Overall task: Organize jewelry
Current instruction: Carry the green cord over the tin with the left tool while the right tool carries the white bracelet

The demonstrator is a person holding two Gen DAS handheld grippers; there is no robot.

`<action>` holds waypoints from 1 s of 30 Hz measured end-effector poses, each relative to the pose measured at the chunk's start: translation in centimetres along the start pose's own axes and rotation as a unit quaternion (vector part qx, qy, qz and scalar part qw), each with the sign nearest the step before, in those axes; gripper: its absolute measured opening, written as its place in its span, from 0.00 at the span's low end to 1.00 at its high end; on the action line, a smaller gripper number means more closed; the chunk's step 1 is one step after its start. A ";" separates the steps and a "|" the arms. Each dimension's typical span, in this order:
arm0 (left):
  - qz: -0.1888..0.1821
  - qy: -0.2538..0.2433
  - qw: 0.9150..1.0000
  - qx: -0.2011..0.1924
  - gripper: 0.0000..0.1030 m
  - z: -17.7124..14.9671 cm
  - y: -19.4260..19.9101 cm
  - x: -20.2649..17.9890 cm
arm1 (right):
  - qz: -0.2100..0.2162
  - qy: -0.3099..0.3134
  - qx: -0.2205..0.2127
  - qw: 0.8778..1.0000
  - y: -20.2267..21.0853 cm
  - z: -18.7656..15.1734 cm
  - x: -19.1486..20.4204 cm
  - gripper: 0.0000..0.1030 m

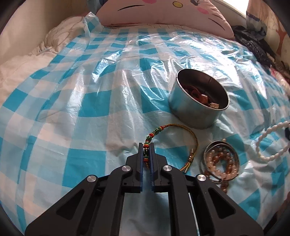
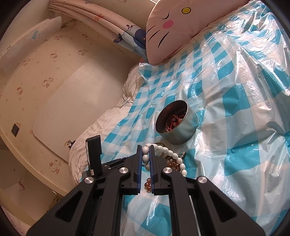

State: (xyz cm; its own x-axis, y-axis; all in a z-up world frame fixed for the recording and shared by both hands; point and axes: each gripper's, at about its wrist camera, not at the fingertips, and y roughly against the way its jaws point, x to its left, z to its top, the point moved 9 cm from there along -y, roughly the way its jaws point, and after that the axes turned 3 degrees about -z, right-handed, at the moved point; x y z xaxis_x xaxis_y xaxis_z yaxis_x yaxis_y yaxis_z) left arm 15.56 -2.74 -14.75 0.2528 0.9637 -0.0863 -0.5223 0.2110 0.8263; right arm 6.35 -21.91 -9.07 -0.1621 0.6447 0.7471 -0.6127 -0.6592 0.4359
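My left gripper [image 1: 146, 145] is shut on the beaded end of a braided gold-green cord bracelet [image 1: 188, 130] that lies on the blue checked plastic sheet [image 1: 90, 101]. A round metal tin [image 1: 195, 112] with red-brown jewelry inside stands beyond it to the right; it also shows in the right wrist view [image 2: 183, 132]. A silver bangle with peach and brown bead bracelets [image 1: 222, 161] lies right of the gripper. My right gripper [image 2: 145, 148] is shut on a white bead bracelet [image 2: 169, 152], held above the peach beads [image 2: 174, 164]. The white bracelet also shows in the left wrist view [image 1: 268, 143].
A pink cat-face pillow [image 1: 163, 12] lies at the head of the bed. A white quilt [image 1: 27, 54] runs along the left side. Dark clutter [image 1: 253, 45] sits at the far right. In the right wrist view a cream wall [image 2: 45, 81] borders the bed.
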 end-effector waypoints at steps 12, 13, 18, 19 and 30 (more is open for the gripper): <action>-0.070 0.006 0.995 -0.071 0.05 0.7 3.4 -4.0 | 0.013 -0.004 -0.016 1.000 0.4 0.5 0.3 0.08; -0.069 0.002 0.995 -0.078 0.05 0.9 3.7 -4.2 | 0.014 -0.004 -0.017 1.000 0.4 0.5 0.3 0.08; -0.084 -0.005 0.991 -0.102 0.05 1.5 4.9 -4.8 | 0.017 -0.006 -0.022 1.000 0.4 0.6 0.3 0.08; -0.092 -0.004 0.990 -0.107 0.05 1.7 5.2 -4.9 | 0.018 -0.005 -0.024 1.000 0.5 0.6 0.4 0.08; -0.121 -0.013 0.984 -0.134 0.05 2.3 6.5 -6.1 | 0.055 -0.006 -0.044 0.998 0.5 1.5 1.5 0.08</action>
State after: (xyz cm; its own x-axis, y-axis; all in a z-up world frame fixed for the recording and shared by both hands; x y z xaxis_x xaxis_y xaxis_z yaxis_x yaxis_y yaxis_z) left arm 12.54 -7.66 -7.59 0.4154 0.8759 -0.2452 -0.6387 0.4729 0.6070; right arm 6.94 -21.87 -6.96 -0.2231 0.5658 0.7938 -0.6570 -0.6889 0.3064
